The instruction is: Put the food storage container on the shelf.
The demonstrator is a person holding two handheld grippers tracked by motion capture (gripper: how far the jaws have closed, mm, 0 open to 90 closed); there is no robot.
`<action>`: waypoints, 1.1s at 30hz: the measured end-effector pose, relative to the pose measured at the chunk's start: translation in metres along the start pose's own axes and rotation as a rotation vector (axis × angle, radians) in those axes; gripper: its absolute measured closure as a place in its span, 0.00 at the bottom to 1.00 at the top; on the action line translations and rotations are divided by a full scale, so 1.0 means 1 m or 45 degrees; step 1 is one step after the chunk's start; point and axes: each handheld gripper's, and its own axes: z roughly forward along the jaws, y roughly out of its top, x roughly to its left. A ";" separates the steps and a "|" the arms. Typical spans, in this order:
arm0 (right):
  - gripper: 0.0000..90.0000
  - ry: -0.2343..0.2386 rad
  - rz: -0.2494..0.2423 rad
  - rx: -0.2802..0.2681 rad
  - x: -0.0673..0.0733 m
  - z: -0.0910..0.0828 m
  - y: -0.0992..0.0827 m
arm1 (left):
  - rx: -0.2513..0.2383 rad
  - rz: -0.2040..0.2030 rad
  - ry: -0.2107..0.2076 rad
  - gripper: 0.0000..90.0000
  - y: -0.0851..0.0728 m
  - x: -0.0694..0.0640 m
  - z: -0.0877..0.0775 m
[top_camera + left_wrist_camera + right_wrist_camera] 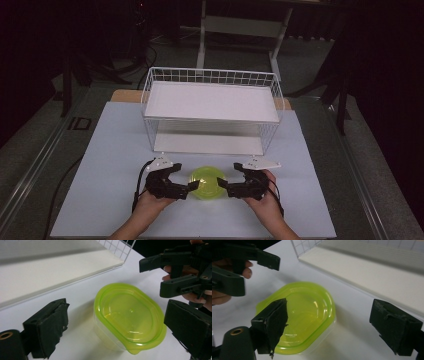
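Observation:
A clear plastic container with a lime-green lid [207, 183] [128, 316] [303, 312] sits on the white table near the front edge. My left gripper [184, 181] [120, 325] stands open at the container's left side, its jaws spread wide around it. My right gripper [229, 181] [329, 325] stands open at the container's right side, jaws spread likewise. In the left gripper view the other gripper [175, 272] shows at the upper right, held by a hand. In the right gripper view the other gripper [242, 267] shows at the upper left.
A white wire shelf rack [212, 107] with two white shelves stands behind the container, its lower shelf [50, 272] [374, 272] close to both grippers. The white table mat [110, 160] stretches to either side. Dark floor and table legs lie beyond.

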 end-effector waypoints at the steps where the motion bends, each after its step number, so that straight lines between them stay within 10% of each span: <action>1: 0.17 0.004 0.001 0.008 -0.001 0.001 -0.001 | 0.009 -0.019 0.001 0.08 0.000 0.001 0.002; 5: 0.19 0.007 -0.009 0.031 -0.002 0.004 -0.003 | 0.065 0.007 0.034 0.14 -0.002 -0.001 0.006; 14: 0.28 0.049 0.074 0.059 -0.008 0.010 -0.009 | 0.104 -0.163 0.021 0.27 -0.010 0.009 0.010; 24: 0.54 0.094 0.154 0.140 -0.010 0.009 -0.013 | 0.152 -0.253 -0.072 0.66 -0.013 0.012 0.011; 33: 0.82 0.143 0.309 0.142 -0.005 0.002 -0.013 | 0.156 -0.281 -0.077 0.80 -0.015 -0.005 0.003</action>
